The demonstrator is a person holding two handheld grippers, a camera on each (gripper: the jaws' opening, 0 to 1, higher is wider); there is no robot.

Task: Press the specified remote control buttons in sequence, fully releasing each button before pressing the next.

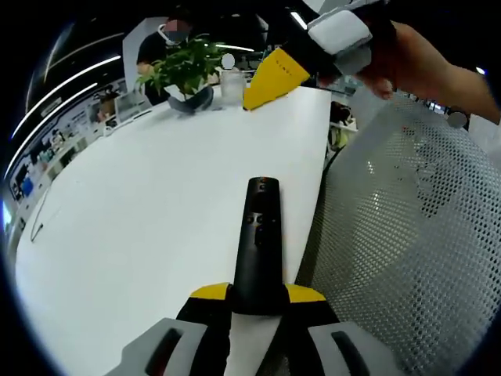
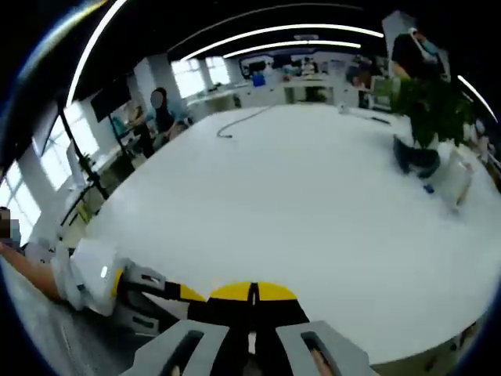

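Between the yellow-tipped jaws of your left tool [image 1: 257,301] sits the black remote control [image 1: 258,249], clamped by its near end. Its long axis runs straight away from you along the jaws, with the far end pointing out over the white bench [image 1: 156,211] toward the far edge. Its button face is turned up toward the camera, and the small buttons show along its upper half. The remote lies close to the bench's right edge, and a perforated grey mesh panel [image 1: 407,235] stands just beyond that edge.

Your right tool [image 1: 274,78] comes into the left gripper view from the upper right, held in a hand [image 1: 415,59], its yellow tip over the far part of the bench and well apart from the remote. From the right gripper view, the jaws of the right tool [image 2: 252,296] stand drawn together with their yellow tips meeting and nothing between them.

Near the far edge stand a potted plant [image 1: 186,70] in a dark pot and a small clear container [image 1: 232,83] just beside it. A thin dark cable [image 2: 239,121] lies on the bench toward the far side.
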